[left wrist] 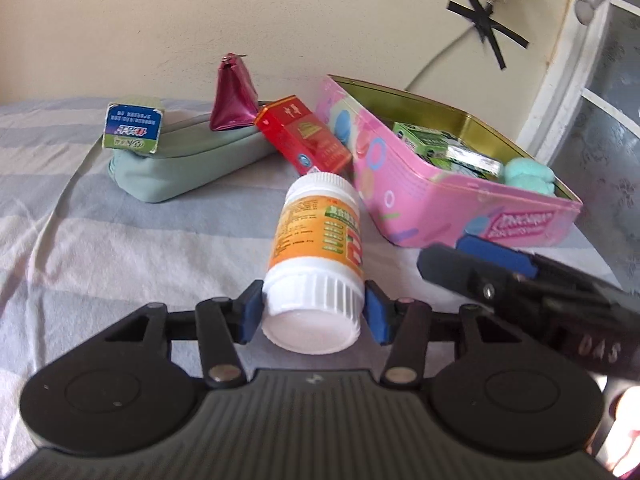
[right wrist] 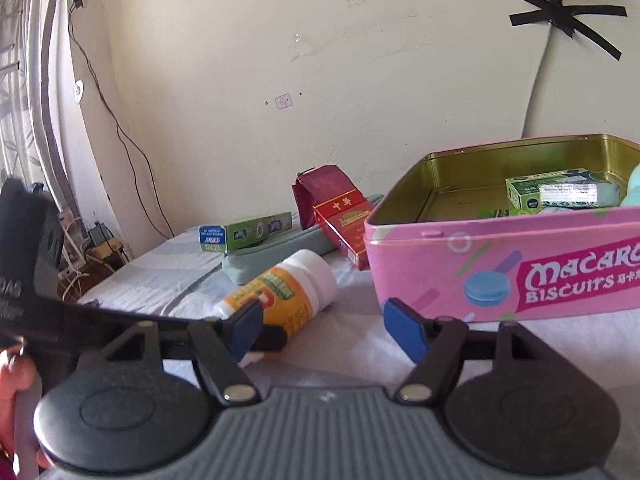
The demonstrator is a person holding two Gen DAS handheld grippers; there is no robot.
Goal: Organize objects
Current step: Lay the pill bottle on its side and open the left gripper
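Two grippers over a striped bedsheet [left wrist: 100, 240], one clamped on a pill bottle [left wrist: 316, 248].

Nearest, the left gripper [left wrist: 314, 310] presses its blue pads against the ribbed white cap of the lying cylindrical plastic bottle; the right gripper [right wrist: 328, 330] stands released, holding nothing. Beyond sit a glossy red carton [left wrist: 306, 136] and an open pink rectangular biscuit tin [left wrist: 440, 196], then a soft grey-green pouch [left wrist: 180, 164] by the wall.

One bottle [left wrist: 316, 236], one tin [left wrist: 440, 196] (pink), two pouches [left wrist: 180, 160]
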